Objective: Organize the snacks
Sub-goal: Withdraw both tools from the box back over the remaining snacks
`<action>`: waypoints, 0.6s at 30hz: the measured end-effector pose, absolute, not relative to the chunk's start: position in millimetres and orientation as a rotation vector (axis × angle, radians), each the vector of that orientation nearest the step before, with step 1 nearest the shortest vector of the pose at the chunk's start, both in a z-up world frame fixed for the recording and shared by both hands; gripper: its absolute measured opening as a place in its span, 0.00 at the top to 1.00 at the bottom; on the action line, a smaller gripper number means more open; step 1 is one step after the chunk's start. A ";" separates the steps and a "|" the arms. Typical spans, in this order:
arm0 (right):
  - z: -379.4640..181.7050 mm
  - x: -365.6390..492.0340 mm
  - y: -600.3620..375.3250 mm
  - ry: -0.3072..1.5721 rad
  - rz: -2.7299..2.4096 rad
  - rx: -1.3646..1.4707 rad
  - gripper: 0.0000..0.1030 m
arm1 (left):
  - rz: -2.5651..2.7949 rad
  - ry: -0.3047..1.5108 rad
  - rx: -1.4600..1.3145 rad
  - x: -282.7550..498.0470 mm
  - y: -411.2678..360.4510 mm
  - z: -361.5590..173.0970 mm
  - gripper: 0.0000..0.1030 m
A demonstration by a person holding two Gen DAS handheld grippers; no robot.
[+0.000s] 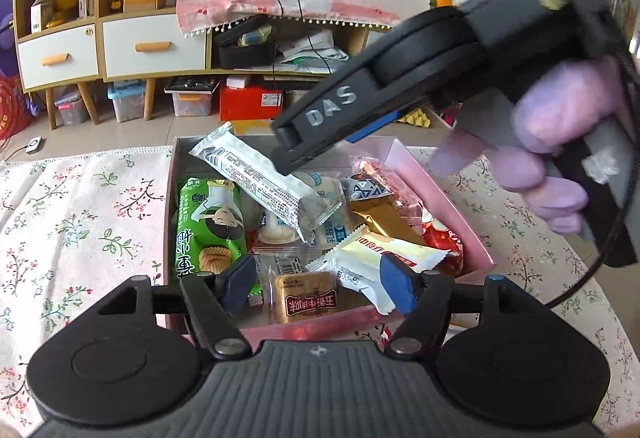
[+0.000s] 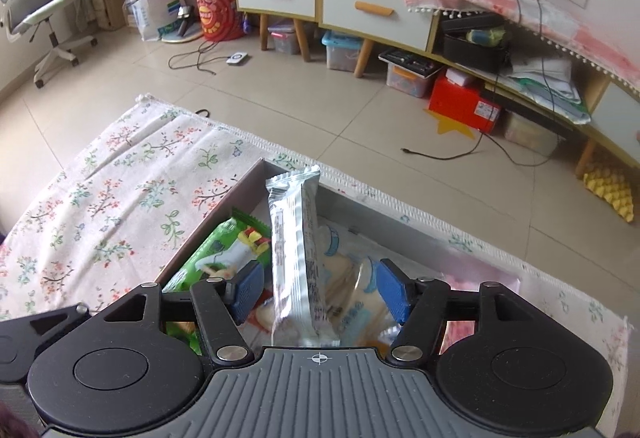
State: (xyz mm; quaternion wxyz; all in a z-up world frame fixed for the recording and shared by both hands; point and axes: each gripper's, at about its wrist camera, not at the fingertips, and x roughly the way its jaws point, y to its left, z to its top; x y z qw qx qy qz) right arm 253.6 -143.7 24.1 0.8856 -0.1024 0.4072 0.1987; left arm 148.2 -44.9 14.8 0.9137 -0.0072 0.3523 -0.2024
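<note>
A pink box [image 1: 444,197] on the flowered cloth holds several snack packets: a green biscuit pack [image 1: 208,226], a cream packet [image 1: 380,254] and a small brown cake pack [image 1: 304,294]. A long white wrapped bar [image 1: 264,179] lies slanted on top of them. My left gripper [image 1: 320,288] is open and empty, low over the box's near end. My right gripper [image 2: 320,292] is open over the box, its blue pads [image 2: 250,288] on either side of the white bar [image 2: 294,258] without touching it. The green pack [image 2: 218,254] lies to its left. The right gripper also shows in the left wrist view [image 1: 286,157].
The flowered cloth [image 1: 80,222] spreads around the box. A gloved hand [image 1: 560,141] holds the right gripper. Beyond the table edge are tiled floor [image 2: 320,93], a wooden cabinet with white drawers [image 2: 360,5], storage bins and a red box [image 2: 464,105].
</note>
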 end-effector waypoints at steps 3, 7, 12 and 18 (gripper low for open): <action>30.7 240.3 -150.2 0.836 0.402 -0.202 0.32 | -0.412 0.729 -0.010 141.8 -46.3 19.6 0.30; 40.3 221.5 -157.5 0.830 0.391 -0.185 0.32 | -0.403 0.728 0.002 133.2 -46.9 27.8 0.26; 51.2 193.2 -168.7 0.804 0.380 -0.129 0.22 | -0.390 0.726 0.008 118.7 -45.7 38.3 0.15; 51.2 160.7 -183.3 0.816 0.345 -0.076 0.20 | -0.364 0.730 0.027 97.5 -43.1 42.5 0.04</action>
